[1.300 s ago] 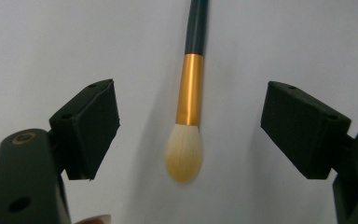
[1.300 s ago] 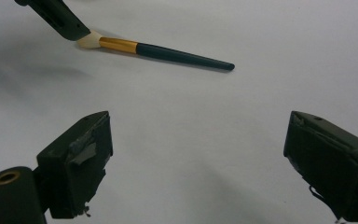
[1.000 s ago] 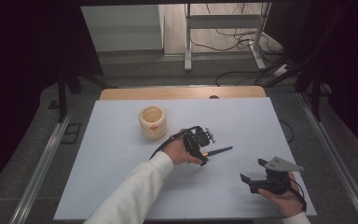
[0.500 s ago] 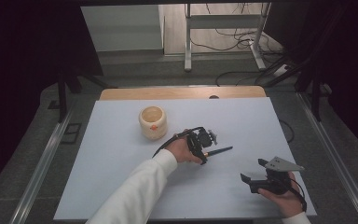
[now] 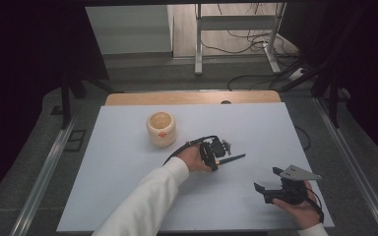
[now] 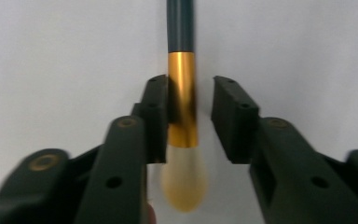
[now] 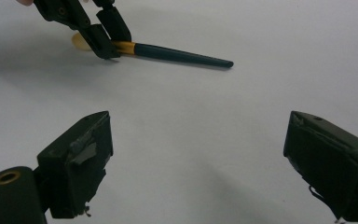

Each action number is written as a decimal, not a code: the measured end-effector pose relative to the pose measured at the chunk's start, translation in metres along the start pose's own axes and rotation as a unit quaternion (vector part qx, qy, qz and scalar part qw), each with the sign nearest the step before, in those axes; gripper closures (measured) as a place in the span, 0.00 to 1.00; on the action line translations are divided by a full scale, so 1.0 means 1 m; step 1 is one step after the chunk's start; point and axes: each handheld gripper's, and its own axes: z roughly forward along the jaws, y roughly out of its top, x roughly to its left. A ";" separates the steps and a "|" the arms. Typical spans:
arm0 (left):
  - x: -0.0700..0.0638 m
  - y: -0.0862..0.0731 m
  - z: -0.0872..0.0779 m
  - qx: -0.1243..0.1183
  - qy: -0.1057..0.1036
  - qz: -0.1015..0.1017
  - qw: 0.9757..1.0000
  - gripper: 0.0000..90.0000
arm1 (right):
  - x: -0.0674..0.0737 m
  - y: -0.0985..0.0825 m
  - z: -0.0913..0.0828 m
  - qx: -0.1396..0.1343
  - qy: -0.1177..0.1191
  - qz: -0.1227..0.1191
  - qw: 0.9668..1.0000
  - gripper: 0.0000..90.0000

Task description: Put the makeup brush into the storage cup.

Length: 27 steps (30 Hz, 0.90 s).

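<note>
The left gripper (image 6: 190, 109) has just been closing its fingers (image 6: 156, 116) around the brush (image 5: 230, 159) lying mid-desk; one still stands clear. Right gripper (image 5: 275, 189) waits released. Next probably: clench, lift.

No words, labels, brands or numbers can be read. The wooden cup (image 5: 161, 129) bears a small orange mark, too small to make out.
</note>
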 end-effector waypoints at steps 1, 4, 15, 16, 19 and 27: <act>0.001 0.000 0.000 0.002 -0.012 -0.007 1.000 0.79 | 0.000 0.000 0.000 0.000 0.000 0.000 1.000 0.09; 0.002 0.002 0.000 0.010 -0.018 -0.010 1.000 0.85 | 0.000 0.000 0.000 0.000 0.000 0.000 1.000 0.09; -0.003 0.005 -0.001 0.018 0.005 0.006 1.000 0.85 | -0.001 0.000 -0.001 -0.002 -0.002 0.000 1.000 0.09; -0.003 0.005 -0.001 0.018 0.005 0.006 1.000 0.85 | -0.001 0.000 -0.001 -0.002 -0.002 0.000 1.000 0.09; -0.002 0.005 -0.004 0.010 0.014 0.005 1.000 0.85 | -0.001 0.000 -0.001 -0.003 -0.003 0.000 1.000 0.09; 0.002 -0.001 -0.016 0.000 0.024 0.005 1.000 0.85 | -0.001 0.001 -0.002 -0.004 -0.004 0.001 1.000 0.09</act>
